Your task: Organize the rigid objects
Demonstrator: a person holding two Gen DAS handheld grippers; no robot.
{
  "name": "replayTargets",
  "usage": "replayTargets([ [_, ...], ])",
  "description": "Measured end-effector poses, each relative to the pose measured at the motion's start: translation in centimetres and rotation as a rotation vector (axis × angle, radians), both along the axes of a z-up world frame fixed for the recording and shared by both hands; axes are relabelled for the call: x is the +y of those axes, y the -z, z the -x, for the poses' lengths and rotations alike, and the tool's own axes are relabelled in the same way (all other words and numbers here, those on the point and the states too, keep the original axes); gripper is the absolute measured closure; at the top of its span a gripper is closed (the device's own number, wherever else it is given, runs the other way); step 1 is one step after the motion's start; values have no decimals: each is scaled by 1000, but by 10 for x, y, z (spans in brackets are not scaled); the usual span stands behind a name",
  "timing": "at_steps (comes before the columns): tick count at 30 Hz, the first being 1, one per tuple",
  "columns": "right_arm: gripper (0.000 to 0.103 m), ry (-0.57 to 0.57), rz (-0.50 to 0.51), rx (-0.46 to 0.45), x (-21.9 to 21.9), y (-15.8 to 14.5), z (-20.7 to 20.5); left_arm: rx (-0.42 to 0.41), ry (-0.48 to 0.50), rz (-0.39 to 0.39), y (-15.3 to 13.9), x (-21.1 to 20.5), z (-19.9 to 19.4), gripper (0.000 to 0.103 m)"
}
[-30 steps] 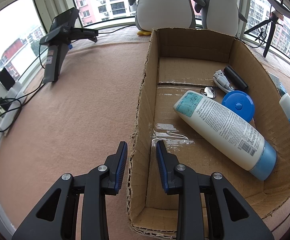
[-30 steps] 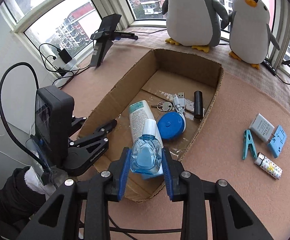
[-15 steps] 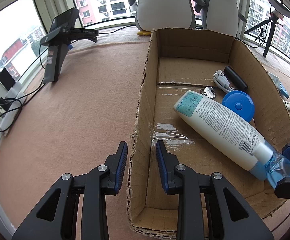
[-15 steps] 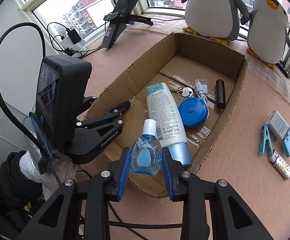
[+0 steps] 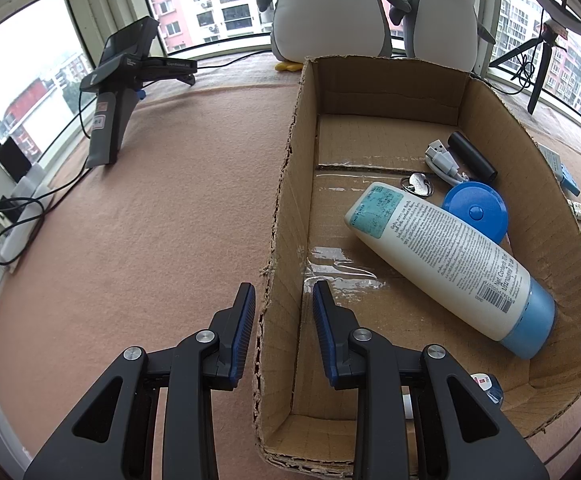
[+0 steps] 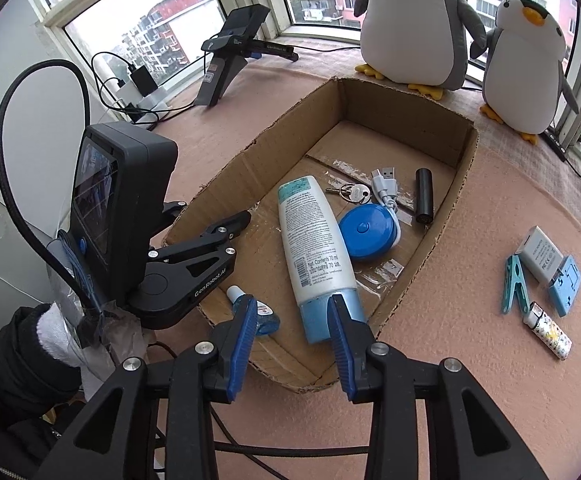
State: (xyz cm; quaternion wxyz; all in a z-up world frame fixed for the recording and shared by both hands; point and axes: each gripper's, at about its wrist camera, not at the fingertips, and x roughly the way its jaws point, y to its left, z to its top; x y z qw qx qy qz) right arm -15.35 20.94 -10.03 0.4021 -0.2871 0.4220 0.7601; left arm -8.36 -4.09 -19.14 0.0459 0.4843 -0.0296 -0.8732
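Left wrist view hides most of the small blue bottle [image 5: 488, 387] behind the left gripper [image 5: 284, 334], whose narrow jaws straddle the cardboard box [image 5: 286, 216] wall. Clear blue with a white cap, the bottle [image 6: 250, 307] lies in the box's near corner. Just above it, the right gripper [image 6: 292, 346], jaws just opening, holds nothing.
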Motion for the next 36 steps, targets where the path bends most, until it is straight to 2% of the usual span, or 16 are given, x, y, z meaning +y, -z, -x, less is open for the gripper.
replayTargets([
  [9, 64, 98, -2, -12, 2, 4, -44, -1, 4, 7, -2, -2, 1, 76],
  [21, 61, 252, 35, -119, 18, 39, -115, -3, 7, 25, -1, 0, 2, 76],
  [27, 61, 282, 63, -159, 36, 57, -128, -3, 8, 27, -1, 0, 2, 76],
  [36, 61, 257, 89, -205, 59, 75, -128, -3, 8, 27, -1, 0, 2, 76],
])
